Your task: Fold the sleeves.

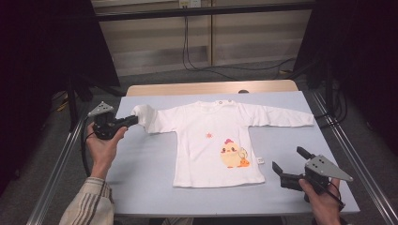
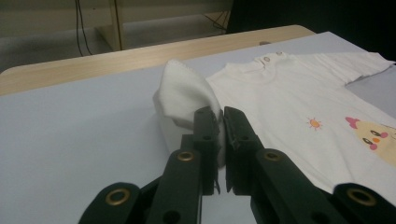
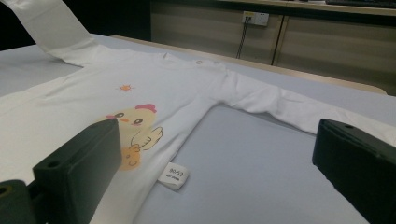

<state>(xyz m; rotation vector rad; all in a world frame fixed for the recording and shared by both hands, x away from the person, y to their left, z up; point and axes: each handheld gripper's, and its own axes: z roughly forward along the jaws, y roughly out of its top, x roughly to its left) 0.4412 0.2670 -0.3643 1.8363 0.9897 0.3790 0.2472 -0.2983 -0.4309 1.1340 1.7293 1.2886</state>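
A white long-sleeved baby shirt [image 1: 206, 140] with a yellow chick print [image 1: 232, 154] lies flat, front up, on the pale blue table top [image 1: 141, 173]. My left gripper [image 1: 133, 120] is shut on the cuff end of the shirt's left-hand sleeve [image 1: 145, 117], which is lifted and folded back toward the body. In the left gripper view the white sleeve [image 2: 184, 95] bunches up between the closed black fingers [image 2: 205, 126]. My right gripper [image 1: 290, 161] stands open, nothing in it, just right of the shirt's hem. Its view looks across the chick print [image 3: 133, 130] and the side label [image 3: 175, 175].
The other sleeve [image 1: 281, 117] lies stretched out flat toward the table's right edge. A wooden strip [image 1: 211, 87] runs along the far edge. Metal rails [image 1: 347, 154] flank the table, and cables [image 1: 197, 63] hang on the floor behind.
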